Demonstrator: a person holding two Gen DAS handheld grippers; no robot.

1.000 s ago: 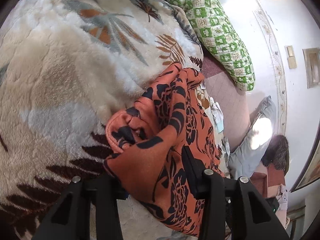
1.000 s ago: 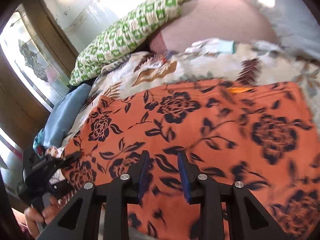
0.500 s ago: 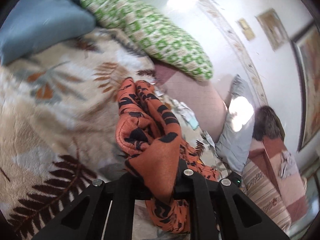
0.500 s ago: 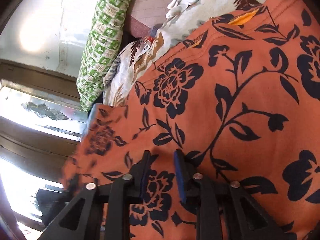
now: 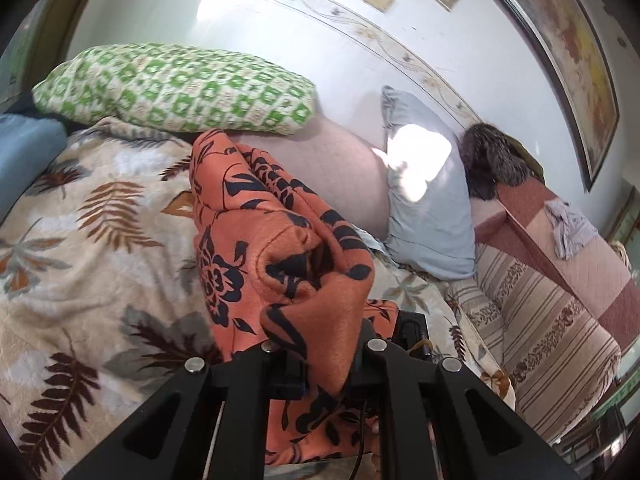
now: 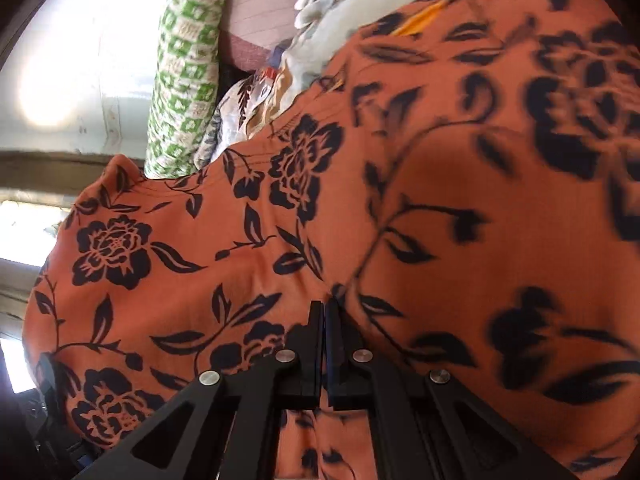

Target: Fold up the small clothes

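Note:
The orange garment with black flowers [image 5: 280,240] hangs bunched above the leaf-print blanket [image 5: 80,260]. My left gripper [image 5: 324,368] is shut on a thick fold of it and holds it up. In the right wrist view the same garment [image 6: 400,200] fills most of the picture, spread wide and partly blurred. My right gripper [image 6: 324,308] is closing tight on it. Its fingers meet on a thin pinch of cloth, and creases run out from the tips.
A green checked pillow [image 5: 180,88] lies by the wall, with a blue cushion [image 5: 24,156] at the left and a grey pillow [image 5: 428,208] at the right. Striped bedding [image 5: 560,340] runs along the right side. Pale loose clothes [image 6: 340,12] lie beyond the garment.
My left gripper shut on the bunched garment, rose off the blanket with it and rolled. My right gripper's jaws closed on the cloth as it sank closer and rolled.

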